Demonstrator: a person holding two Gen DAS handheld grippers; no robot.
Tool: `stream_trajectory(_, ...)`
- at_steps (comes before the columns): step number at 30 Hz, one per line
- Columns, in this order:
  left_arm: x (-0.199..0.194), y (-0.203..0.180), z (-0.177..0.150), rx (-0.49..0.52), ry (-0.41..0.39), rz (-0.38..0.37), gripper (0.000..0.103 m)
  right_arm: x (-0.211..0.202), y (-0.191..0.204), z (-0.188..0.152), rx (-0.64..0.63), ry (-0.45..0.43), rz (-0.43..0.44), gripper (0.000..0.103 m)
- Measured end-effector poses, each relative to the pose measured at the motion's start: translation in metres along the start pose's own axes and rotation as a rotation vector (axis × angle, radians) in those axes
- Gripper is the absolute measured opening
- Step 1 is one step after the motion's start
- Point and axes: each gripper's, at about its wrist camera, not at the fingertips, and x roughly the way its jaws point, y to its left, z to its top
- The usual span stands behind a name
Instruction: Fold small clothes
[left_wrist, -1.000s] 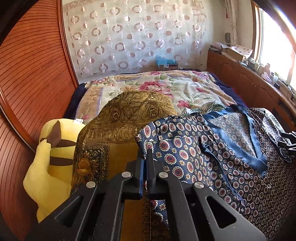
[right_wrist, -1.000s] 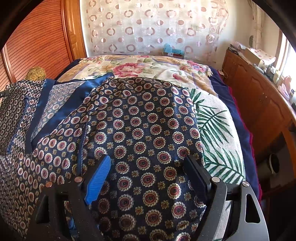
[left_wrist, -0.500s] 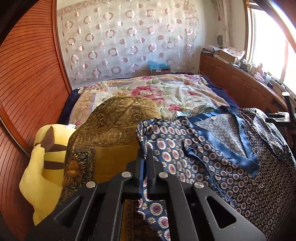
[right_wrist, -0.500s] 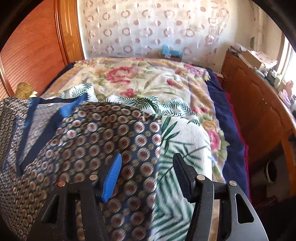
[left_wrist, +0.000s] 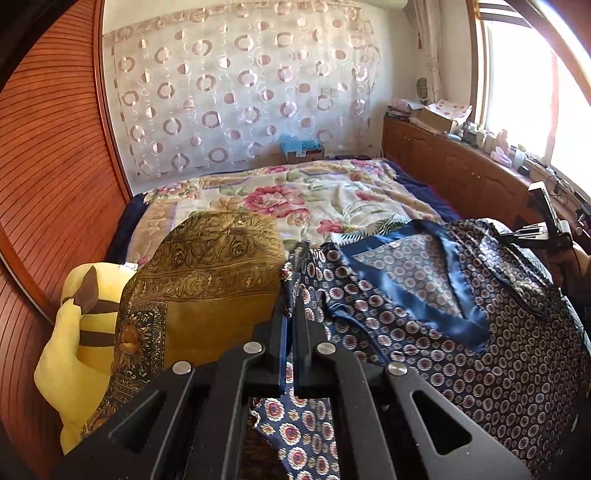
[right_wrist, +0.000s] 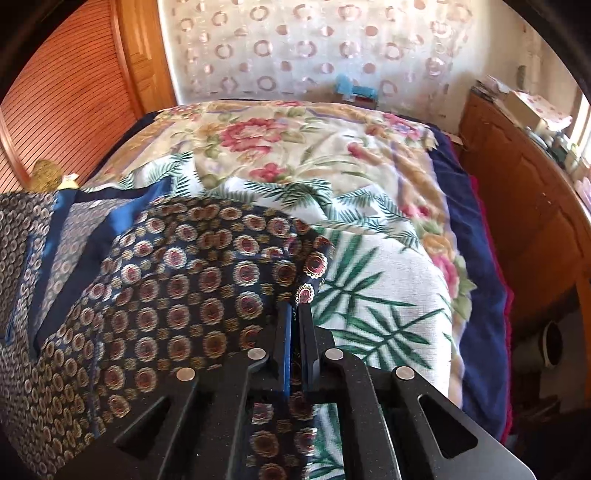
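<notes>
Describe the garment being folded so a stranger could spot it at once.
Start at the bed with its floral cover. On its near end, right of the gold patterned cloth, lies the navy garment. Only it has small round medallions all over and a shiny blue satin V-neck band; both tongs pinch its edges.

The left tool (left_wrist: 290, 310) is pinching its fingers nearly together on the patterned garment (left_wrist: 480, 354), and the right tool (right_wrist: 295, 314) is clamping the same garment's edge, both pointing forward
</notes>
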Motion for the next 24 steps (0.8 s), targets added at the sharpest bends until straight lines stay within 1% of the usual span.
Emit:
stream_trajectory(2,-0.011,-0.004,0.000,-0.001,-0.026,-0.003,0.003,-0.008,0.003,-0.002,-0.021,-0.033,-0.031,0.002)
stream_trajectory(4,-0.023,-0.007,-0.001,0.007,-0.051,-0.001,0.003,-0.026,0.008,-0.005,-0.024,-0.084,-0.031,0.002)
stream_trajectory(9,-0.059,-0.010,-0.003,0.009,-0.097,0.002,0.002,-0.089,0.028,-0.014,-0.048,-0.214,-0.036,0.002)
stream_trajectory(13,-0.100,-0.016,-0.012,0.013,-0.153,-0.009,0.002,-0.141,0.043,-0.034,-0.065,-0.289,-0.041,0.002)
stream_trajectory(15,-0.117,-0.017,-0.019,0.017,-0.174,-0.013,0.002,-0.166,0.049,-0.048,-0.068,-0.321,-0.040,0.002)
stream_trajectory(19,-0.155,-0.022,-0.043,0.015,-0.211,-0.023,0.002,-0.211,0.060,-0.085,-0.070,-0.371,-0.041,0.002)
stream_trajectory(24,-0.195,-0.019,-0.081,-0.006,-0.236,-0.023,0.002,-0.256,0.070,-0.148,-0.071,-0.403,-0.042,0.002)
